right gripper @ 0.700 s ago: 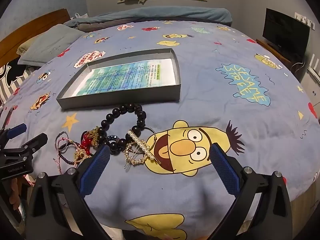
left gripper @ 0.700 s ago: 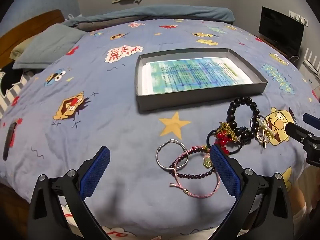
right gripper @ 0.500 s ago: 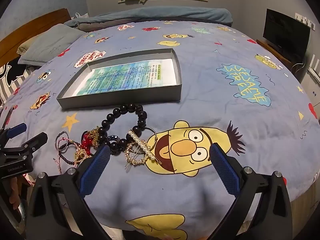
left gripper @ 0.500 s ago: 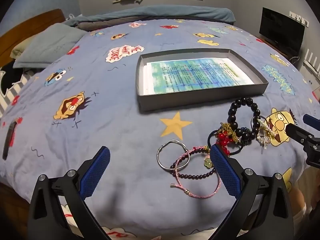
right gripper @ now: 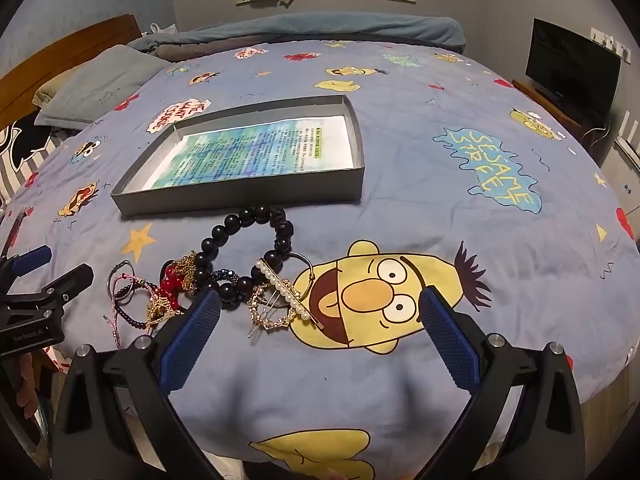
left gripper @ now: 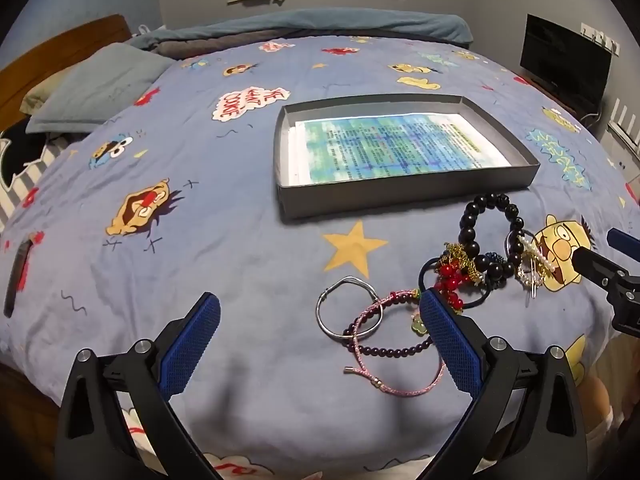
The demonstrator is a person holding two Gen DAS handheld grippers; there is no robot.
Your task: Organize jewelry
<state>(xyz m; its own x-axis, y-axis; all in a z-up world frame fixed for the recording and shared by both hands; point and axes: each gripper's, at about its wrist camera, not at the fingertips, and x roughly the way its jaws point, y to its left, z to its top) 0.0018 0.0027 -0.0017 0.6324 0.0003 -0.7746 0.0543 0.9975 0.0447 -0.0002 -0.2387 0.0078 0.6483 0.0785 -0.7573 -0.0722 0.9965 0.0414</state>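
Left tool (left gripper: 318, 318): blue pads spread wide, gripping nothing, hovering over the bed's near edge
Right tool (right gripper: 320, 316): wide apart too, empty, low over the gold hair clip (right gripper: 272, 314)
Jewelry: black bead bracelet (right gripper: 244, 256), pearl clip (right gripper: 282, 288), silver bangle (left gripper: 347, 306), pink cord bracelet (left gripper: 394, 354) clustered near that edge of the bedspread (left gripper: 200, 240)
Gray box lid (left gripper: 400, 194): beyond the jewelry, printed sheet inside

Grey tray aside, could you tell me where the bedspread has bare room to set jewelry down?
Bare cloth lies left of the silver bangle, around the yellow star, and right of the tray. It is crowded between the black bead bracelet and pink cord bracelet.
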